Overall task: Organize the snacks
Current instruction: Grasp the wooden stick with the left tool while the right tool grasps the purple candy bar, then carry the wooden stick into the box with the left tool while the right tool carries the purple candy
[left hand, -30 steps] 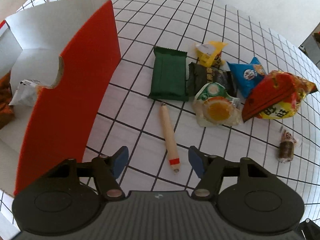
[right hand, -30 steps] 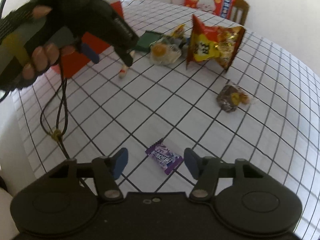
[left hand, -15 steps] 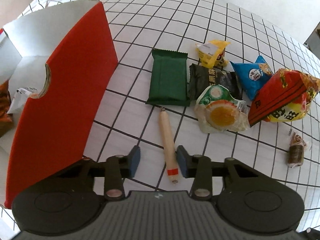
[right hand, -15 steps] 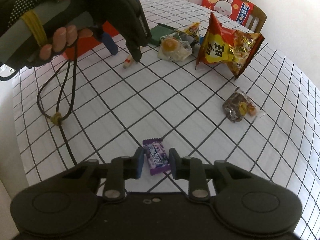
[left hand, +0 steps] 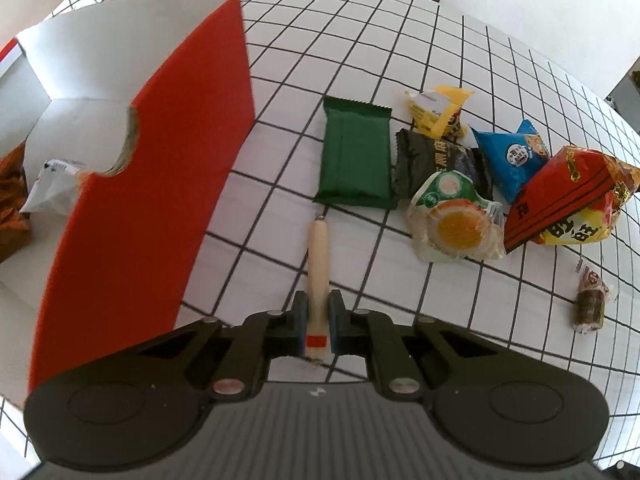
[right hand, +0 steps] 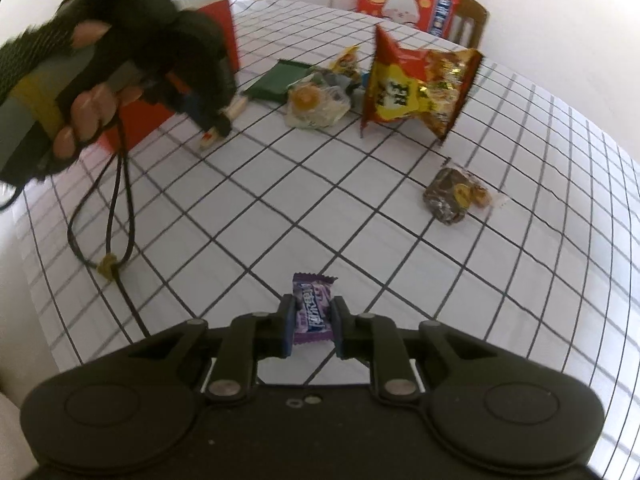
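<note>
My left gripper (left hand: pixel 318 326) is shut on the near end of a beige sausage stick (left hand: pixel 317 264) with a red band, lying on the checked tablecloth. To its left stands the red and white box (left hand: pixel 132 208) with a white packet (left hand: pixel 52 188) inside. My right gripper (right hand: pixel 311 326) is shut on a purple candy (right hand: pixel 312 308). The left gripper and gloved hand (right hand: pixel 120 64) show at the upper left of the right wrist view.
Beyond the stick lie a green bar (left hand: pixel 356 160), a black packet (left hand: pixel 432 160), a yellow packet (left hand: pixel 438 110), a blue packet (left hand: pixel 510 158), an egg-print packet (left hand: pixel 456 224), a red chips bag (left hand: pixel 568 204) and a brown wrapped snack (left hand: pixel 590 304). A black cord (right hand: pixel 116 216) lies left.
Both grippers have closed from open: the left on the sausage stick's near end, the right on the purple candy. Both moved forward over their snacks.
</note>
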### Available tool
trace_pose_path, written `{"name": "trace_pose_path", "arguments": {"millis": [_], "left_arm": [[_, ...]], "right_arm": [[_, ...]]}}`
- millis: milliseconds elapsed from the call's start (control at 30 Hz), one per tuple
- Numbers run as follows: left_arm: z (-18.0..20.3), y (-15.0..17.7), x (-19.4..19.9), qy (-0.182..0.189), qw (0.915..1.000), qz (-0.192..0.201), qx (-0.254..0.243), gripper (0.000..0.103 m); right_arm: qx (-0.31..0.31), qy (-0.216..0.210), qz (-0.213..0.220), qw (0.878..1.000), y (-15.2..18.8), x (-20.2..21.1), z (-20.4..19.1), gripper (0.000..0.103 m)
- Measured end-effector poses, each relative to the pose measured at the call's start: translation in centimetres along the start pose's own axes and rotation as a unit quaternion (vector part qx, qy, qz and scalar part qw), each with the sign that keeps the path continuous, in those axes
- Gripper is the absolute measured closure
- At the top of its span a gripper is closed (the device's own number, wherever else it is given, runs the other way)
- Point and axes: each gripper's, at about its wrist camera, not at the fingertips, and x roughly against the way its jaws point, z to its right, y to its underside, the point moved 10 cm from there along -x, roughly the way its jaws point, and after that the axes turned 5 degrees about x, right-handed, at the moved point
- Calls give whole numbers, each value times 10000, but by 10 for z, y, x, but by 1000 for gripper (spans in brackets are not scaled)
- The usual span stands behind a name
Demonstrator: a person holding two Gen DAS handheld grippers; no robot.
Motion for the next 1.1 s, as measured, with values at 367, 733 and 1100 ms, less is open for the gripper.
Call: {"name": "trace_pose_path", "arguments": {"millis": [367, 733, 1100], "left_arm": [[0, 15, 46, 404, 9991, 58, -153, 93], [-13, 12, 107, 631, 9974, 286, -212, 93], [-44, -9, 154, 682, 9957, 621, -69, 93]], "right_arm": [[-454, 29, 424, 9981, -14, 37, -4, 86], [-542, 50, 852, 9949, -48, 71, -9, 86], [-329, -216, 1149, 9926, -100, 80, -40, 86]]}}
